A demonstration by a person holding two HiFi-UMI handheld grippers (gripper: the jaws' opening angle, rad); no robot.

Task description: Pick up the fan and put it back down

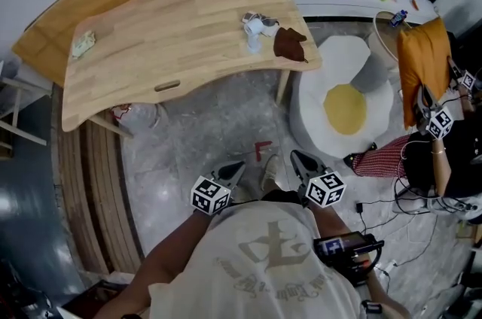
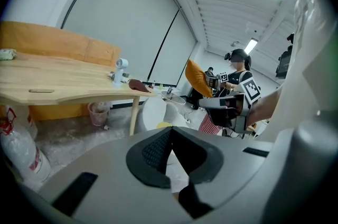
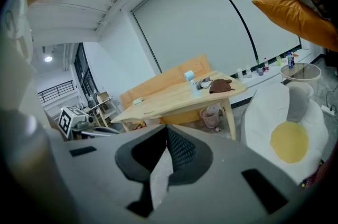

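Observation:
The fan, small, white and pale blue, stands on the wooden table near its right end, beside a brown cloth. It shows far off in the left gripper view and the right gripper view. My left gripper and right gripper hang side by side over the floor close to my body, well short of the table. Both are shut with nothing between the pads, the left jaws meeting at the tip and the right likewise.
A white and yellow egg-shaped cushion lies on the floor right of the table. Another person stands at the right holding an orange cushion. A bin sits under the table. A green rag lies at its left end.

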